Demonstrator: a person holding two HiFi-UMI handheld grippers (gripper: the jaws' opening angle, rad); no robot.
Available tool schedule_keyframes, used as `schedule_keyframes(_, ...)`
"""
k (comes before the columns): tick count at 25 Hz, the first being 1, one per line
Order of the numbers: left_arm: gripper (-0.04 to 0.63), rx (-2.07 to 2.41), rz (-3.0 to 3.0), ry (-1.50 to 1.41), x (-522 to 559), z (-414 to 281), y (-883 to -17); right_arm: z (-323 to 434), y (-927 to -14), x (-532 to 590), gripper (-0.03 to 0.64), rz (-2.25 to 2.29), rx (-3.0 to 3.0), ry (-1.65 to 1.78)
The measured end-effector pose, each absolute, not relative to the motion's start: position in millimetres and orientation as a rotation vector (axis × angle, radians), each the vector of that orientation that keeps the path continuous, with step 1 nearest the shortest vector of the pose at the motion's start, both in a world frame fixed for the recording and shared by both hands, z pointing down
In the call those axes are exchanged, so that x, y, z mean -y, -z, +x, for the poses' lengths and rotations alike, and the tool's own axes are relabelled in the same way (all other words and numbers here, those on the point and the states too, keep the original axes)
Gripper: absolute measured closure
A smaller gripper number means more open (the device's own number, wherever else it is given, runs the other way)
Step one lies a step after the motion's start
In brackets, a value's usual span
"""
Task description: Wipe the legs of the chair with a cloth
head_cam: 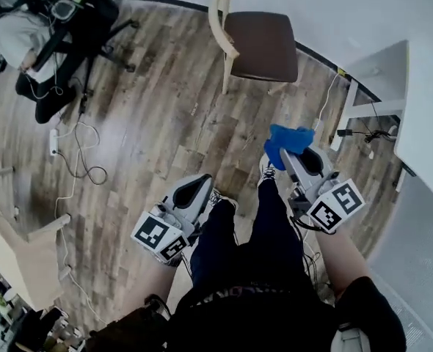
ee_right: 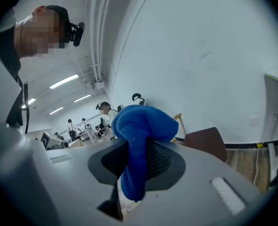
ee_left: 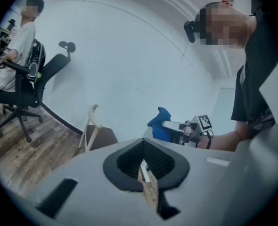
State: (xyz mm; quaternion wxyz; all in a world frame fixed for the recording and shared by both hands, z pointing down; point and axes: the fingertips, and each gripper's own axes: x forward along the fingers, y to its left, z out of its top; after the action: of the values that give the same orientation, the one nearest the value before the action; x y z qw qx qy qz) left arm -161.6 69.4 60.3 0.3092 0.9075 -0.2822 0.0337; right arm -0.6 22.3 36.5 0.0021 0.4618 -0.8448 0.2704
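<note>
Jaws on right gripper point(head_cam: 291, 155) clenching blue cloth point(head_cam: 288, 138), hanging near chair point(head_cam: 259, 44) (brown seat, pale legs); left gripper point(head_cam: 204, 184) jaws pressing together, empty. Wood floor point(head_cam: 165, 123) lying under chair, white wall point(head_cam: 348, 6) behind it, seated person point(head_cam: 15, 39) well left.

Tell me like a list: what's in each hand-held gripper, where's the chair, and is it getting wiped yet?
Right hand-held gripper: shut on the blue cloth
Left hand-held gripper: jaws together, nothing in them
Chair: brown seat, pale wooden frame, by the white wall, ahead of the person
Wiping: not started; the blue cloth is apart from the chair legs
Floor: wood planks
</note>
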Motion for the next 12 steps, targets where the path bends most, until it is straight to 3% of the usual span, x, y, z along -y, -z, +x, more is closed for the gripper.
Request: schedule_keyframes(12,0.591,0.687,2.516,-0.129,-157.7,-72.1,37.5,50.0,61.4,-167.1,0.526,1.395,2.821,-0.835)
